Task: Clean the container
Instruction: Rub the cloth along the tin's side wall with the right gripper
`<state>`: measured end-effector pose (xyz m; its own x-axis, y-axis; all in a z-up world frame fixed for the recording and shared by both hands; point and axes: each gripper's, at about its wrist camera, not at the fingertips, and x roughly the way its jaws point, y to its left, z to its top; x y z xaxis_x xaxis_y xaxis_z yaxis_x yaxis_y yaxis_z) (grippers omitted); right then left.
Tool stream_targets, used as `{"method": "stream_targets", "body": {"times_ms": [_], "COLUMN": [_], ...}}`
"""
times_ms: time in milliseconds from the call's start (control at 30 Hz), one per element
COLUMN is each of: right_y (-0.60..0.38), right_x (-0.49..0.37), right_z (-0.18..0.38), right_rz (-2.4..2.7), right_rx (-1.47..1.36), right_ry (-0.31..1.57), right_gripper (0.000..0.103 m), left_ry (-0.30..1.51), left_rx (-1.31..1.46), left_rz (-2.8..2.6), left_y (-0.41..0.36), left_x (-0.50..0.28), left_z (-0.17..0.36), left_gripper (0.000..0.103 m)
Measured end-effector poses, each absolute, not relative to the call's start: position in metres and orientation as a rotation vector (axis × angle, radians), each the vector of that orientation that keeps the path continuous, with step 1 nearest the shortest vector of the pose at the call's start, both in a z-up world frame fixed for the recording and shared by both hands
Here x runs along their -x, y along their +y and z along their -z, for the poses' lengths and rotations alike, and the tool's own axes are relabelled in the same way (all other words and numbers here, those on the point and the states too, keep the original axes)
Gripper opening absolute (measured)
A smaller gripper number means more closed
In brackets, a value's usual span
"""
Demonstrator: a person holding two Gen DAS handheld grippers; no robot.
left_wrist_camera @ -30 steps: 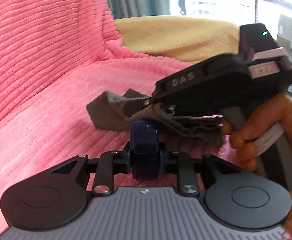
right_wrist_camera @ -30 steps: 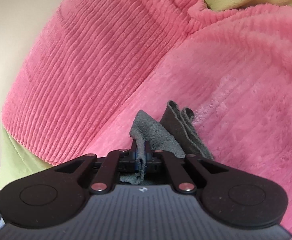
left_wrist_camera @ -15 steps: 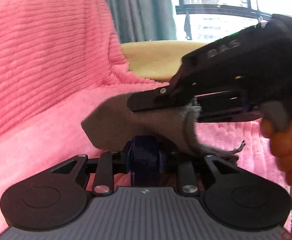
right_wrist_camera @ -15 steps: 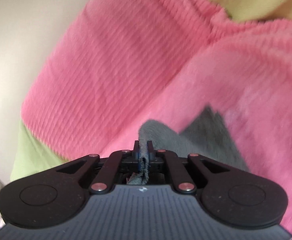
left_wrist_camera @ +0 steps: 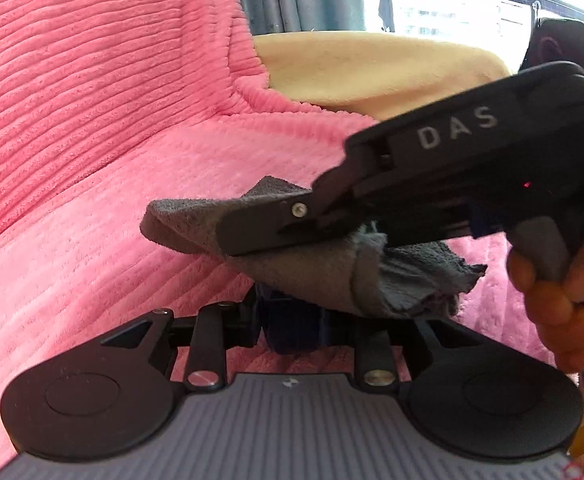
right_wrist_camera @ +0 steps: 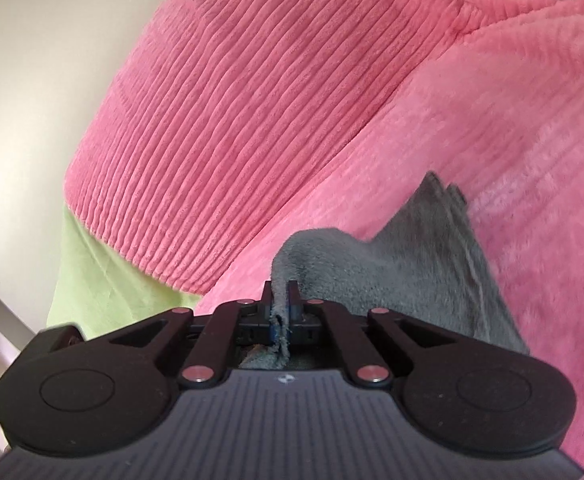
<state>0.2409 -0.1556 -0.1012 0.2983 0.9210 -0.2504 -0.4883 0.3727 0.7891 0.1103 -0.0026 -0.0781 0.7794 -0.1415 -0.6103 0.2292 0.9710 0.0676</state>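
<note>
A dark blue container (left_wrist_camera: pixel 292 330) is clamped upright between my left gripper's jaws (left_wrist_camera: pixel 292 320); only its lower part shows. A grey cloth (left_wrist_camera: pixel 315 272) drapes over its top. My right gripper (right_wrist_camera: pixel 280 300) is shut on a fold of the same cloth (right_wrist_camera: pixel 411 276), which hangs to the right of its jaws. In the left wrist view the right gripper's black body marked DAS (left_wrist_camera: pixel 451 168) reaches in from the right, held by a hand (left_wrist_camera: pixel 559 304), and presses the cloth onto the container.
A pink ribbed blanket (left_wrist_camera: pixel 112 140) covers a sofa seat and backrest beneath both grippers. A yellow cushion (left_wrist_camera: pixel 371 68) lies behind, with curtains and a window (left_wrist_camera: pixel 431 8) beyond. A light green cover (right_wrist_camera: pixel 92 276) and pale wall show at the left of the right wrist view.
The right gripper with the cloth has shifted over the container, first lifting, then coming back down. The cloth now covers more of the container's top. The left gripper still holds the container.
</note>
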Motion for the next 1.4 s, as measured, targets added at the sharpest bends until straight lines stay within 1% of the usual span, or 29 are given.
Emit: {"method": "stream_targets", "body": {"times_ms": [300,400,467,500,533,600,633,667,700,767,833,967,1067,1100,1233,1400], "right_y": [-0.164,-0.160,-0.158,-0.157,-0.157,-0.159,-0.160,-0.162,-0.164,-0.170,-0.175,-0.164,-0.155,-0.154,-0.149,-0.142], "right_x": [-0.267,-0.266,-0.264,-0.263,-0.261,-0.258,-0.257,-0.255,-0.253,-0.248,-0.243,-0.230,-0.221,-0.220,-0.221,-0.238], "right_z": [0.122,0.121,0.121,0.120,0.120,0.117,0.115,0.113,0.111,0.105,0.095,0.080,0.084,0.086,0.095,0.107], "right_rz": [-0.883,-0.877,-0.869,-0.869,-0.870,-0.874,-0.873,-0.872,-0.875,-0.881,-0.904,-0.959,-0.994,-1.009,-1.068,-1.091], "right_rx": [-0.663,-0.641,-0.645,-0.647,-0.646,-0.651,-0.653,-0.658,-0.668,-0.695,-0.705,-0.591,-0.537,-0.540,-0.564,-0.628], "right_ry": [0.828,0.807,0.794,0.789,0.783,0.771,0.765,0.758,0.752,0.730,0.706,0.714,0.744,0.756,0.784,0.803], "right_gripper": [0.000,0.000,0.001,0.001,0.001,0.002,0.002,0.002,0.002,0.004,0.004,0.004,0.003,0.001,0.000,0.000], "left_ry": [0.652,0.661,0.656,0.653,0.637,0.607,0.606,0.608,0.608,0.585,0.549,0.479,0.507,0.528,0.611,0.639], "left_rx": [-0.171,-0.190,-0.187,-0.185,-0.181,-0.172,-0.183,-0.196,-0.218,-0.216,-0.200,-0.187,-0.164,-0.166,-0.160,-0.190], "left_rz": [0.209,0.213,0.220,0.224,0.230,0.247,0.245,0.241,0.226,0.216,0.192,0.151,0.144,0.143,0.149,0.151], "left_y": [-0.006,-0.009,-0.009,-0.009,-0.009,-0.009,-0.011,-0.013,-0.015,-0.015,-0.013,-0.012,-0.010,-0.009,-0.004,-0.006], "left_x": [-0.113,-0.113,-0.113,-0.112,-0.111,-0.110,-0.112,-0.114,-0.117,-0.119,-0.121,-0.125,-0.125,-0.123,-0.115,-0.111], "left_z": [0.077,0.074,0.069,0.066,0.062,0.056,0.057,0.058,0.061,0.064,0.063,0.071,0.075,0.075,0.072,0.074], "left_gripper": [0.032,0.032,0.036,0.043,0.046,0.045,0.041,0.034,0.031,0.031,0.031,0.031,0.030,0.030,0.030,0.031]}}
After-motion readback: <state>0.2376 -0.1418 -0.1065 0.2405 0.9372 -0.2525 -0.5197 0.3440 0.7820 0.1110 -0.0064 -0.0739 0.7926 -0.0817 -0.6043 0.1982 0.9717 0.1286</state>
